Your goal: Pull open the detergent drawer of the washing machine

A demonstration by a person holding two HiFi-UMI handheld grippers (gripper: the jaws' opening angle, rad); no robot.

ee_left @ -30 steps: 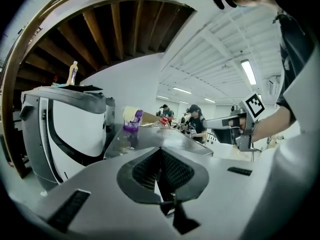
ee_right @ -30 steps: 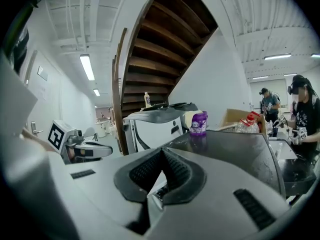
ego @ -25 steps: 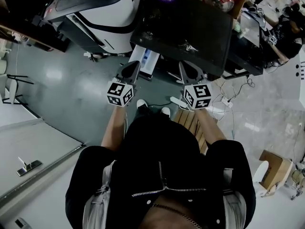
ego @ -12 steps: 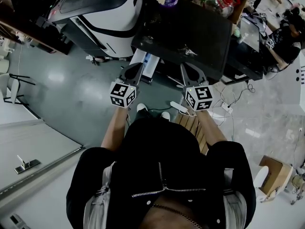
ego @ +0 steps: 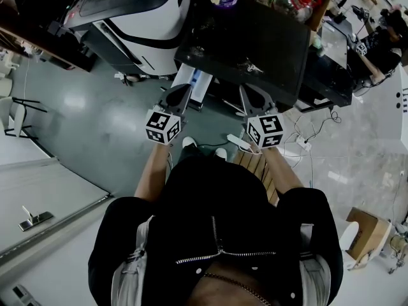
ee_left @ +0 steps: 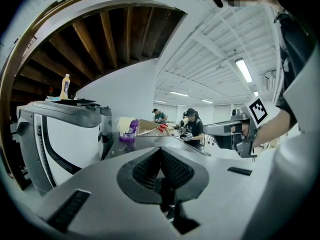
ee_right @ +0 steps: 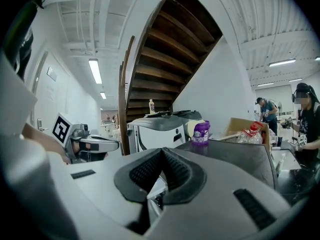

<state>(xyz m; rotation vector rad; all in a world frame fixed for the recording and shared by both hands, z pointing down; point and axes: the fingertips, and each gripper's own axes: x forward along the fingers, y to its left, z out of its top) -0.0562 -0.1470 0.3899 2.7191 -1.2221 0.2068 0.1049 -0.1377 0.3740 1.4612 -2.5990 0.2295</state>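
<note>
A dark-topped washing machine point(ego: 255, 37) stands in front of me. From under its front edge a white piece with a blue part point(ego: 195, 83) juts toward me; whether this is the detergent drawer I cannot tell. My left gripper point(ego: 182, 89) hovers just short of that piece, its jaws meeting at the tips with nothing between them point(ee_left: 160, 150). My right gripper point(ego: 246, 89) is level with it to the right, near the machine's front edge, also shut and empty point(ee_right: 161, 150). Each gripper shows in the other's view: the right gripper point(ee_left: 235, 129), the left gripper point(ee_right: 85, 143).
A white and black machine point(ego: 127, 18) stands left of the washer. A purple bottle point(ee_right: 201, 133) and a cardboard box point(ee_right: 247, 129) sit on the dark top. A power strip and cables point(ego: 299, 139) lie on the floor at the right, by wooden slats point(ego: 255, 161). People work at desks point(ego: 382, 43).
</note>
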